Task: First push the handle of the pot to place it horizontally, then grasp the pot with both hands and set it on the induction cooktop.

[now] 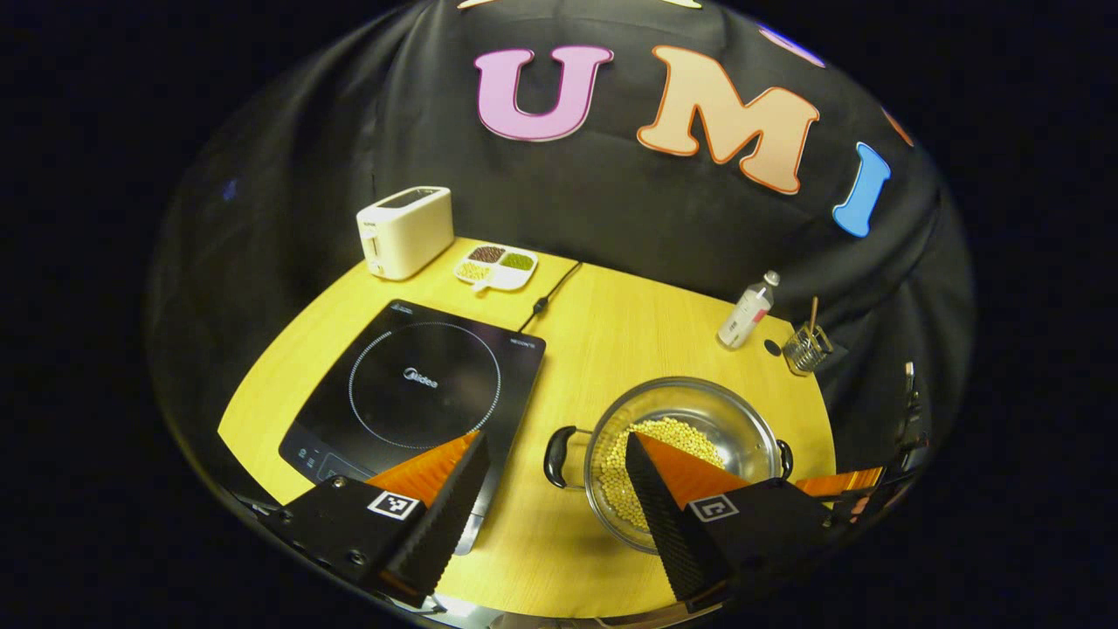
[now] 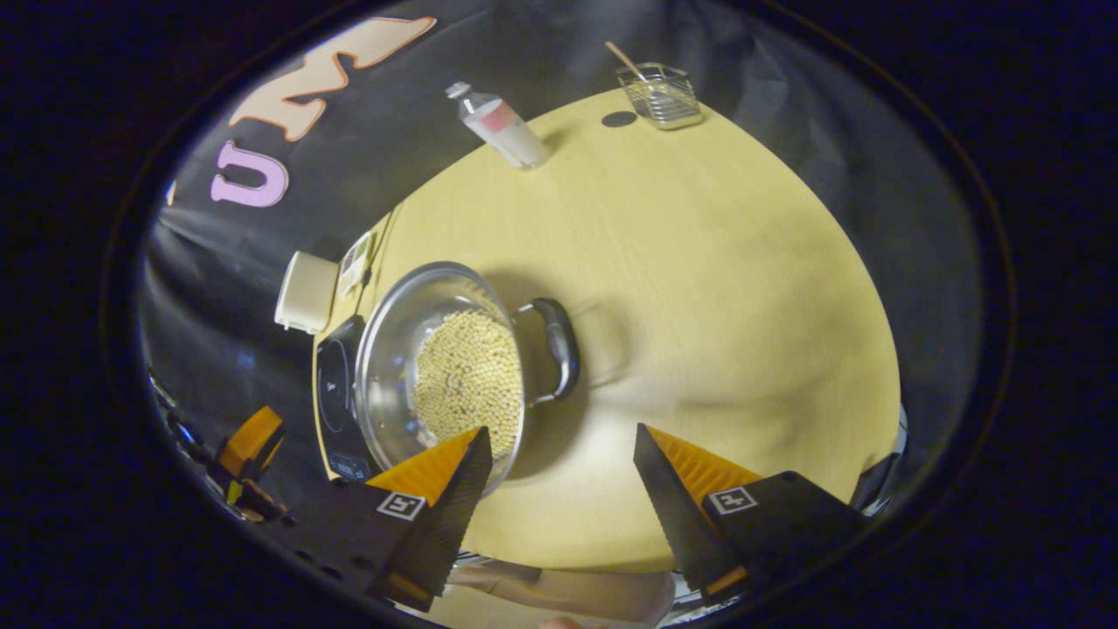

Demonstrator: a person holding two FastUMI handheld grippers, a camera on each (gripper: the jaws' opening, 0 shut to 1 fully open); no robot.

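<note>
- In the left gripper view, the left gripper (image 1: pixel 555 454) sits at the bottom of the frame with its jaws wide apart. Nothing is between them.
- The shiny round metal pot (image 1: pixel 686 454) with two black handles is at the lower right of that frame, on the yellow wooden counter (image 1: pixel 611 323). It is full of small pale beans (image 1: pixel 672 432).
- One black pot handle (image 1: pixel 559 456) sticks out to the left, toward the flat black induction cooktop (image 1: pixel 419 389). The cooktop lies at the centre left, just beside the pot but not touching it.
- A cream toaster (image 1: pixel 406 231) and a white dish of seeds (image 1: pixel 496 265) sit at the upper left.
- A small white bottle (image 1: pixel 748 313) and a wire holder (image 1: pixel 808 347) stand at the right edge.
- In the right gripper view, the right gripper (image 2: pixel 563 450) is at the bottom, jaws wide apart and holding nothing.
- There the pot (image 2: pixel 384 349) is at the centre left, with one handle (image 2: pixel 559 345) pointing right.
</note>
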